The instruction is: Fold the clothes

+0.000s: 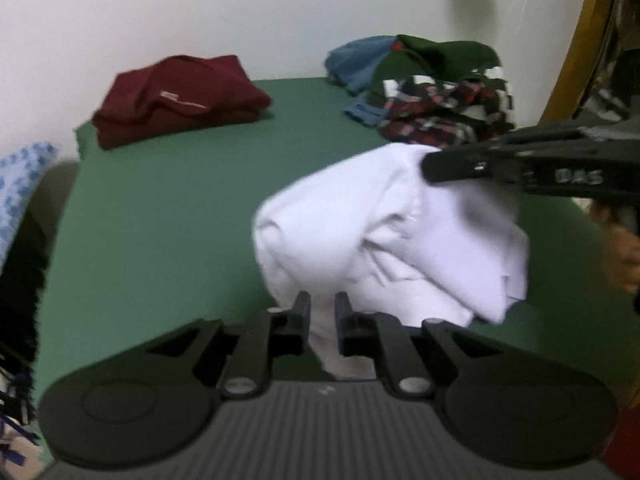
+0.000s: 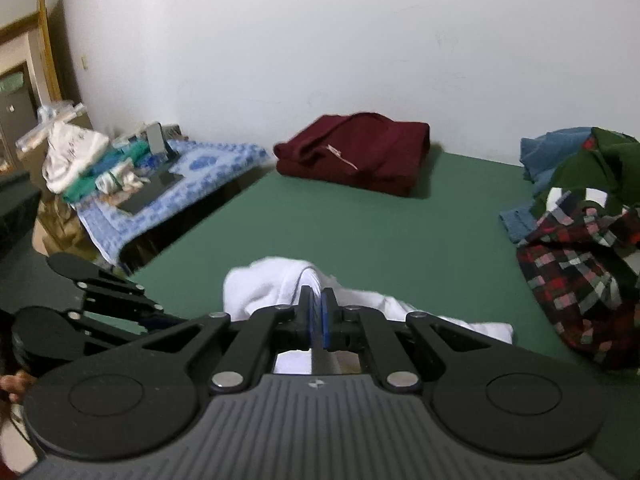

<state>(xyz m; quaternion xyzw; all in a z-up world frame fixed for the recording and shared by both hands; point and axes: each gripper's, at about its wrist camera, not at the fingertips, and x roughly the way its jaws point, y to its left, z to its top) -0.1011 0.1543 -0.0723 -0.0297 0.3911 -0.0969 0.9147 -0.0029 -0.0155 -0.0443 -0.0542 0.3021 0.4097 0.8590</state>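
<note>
While both claws hold the cloth, the scene reads as follows.

Step in hand: a white garment (image 1: 384, 236), already bunched into several layers, is held up off the green worktop (image 1: 180, 220) between two claws; I judge this a mid-fold carry or a turn-over, not the first fold.

Left claw (image 1: 322, 322): its jaws stand narrowly apart with a tail of the white cloth running down between them; the pads appear to pinch that strip, though blur makes the contact hard to confirm.

Right claw (image 2: 318, 316): pressed together on a thick roll of the same white cloth, seen in the left wrist view as a black arm clamped on the top of the bundle.

Done pile: a folded maroon garment (image 2: 356, 152) lies at the far side near the wall.

Waiting pile: a plaid shirt (image 2: 580, 276), a dark green garment (image 2: 596, 168) and a blue garment (image 2: 548, 152) lie heaped at the right.

Next move calls for: lowering the bundle onto bare worktop, keeping both pinches firm until the layers rest flat, then letting go and smoothing; slack layers could spill open if one claw releases early.
</note>
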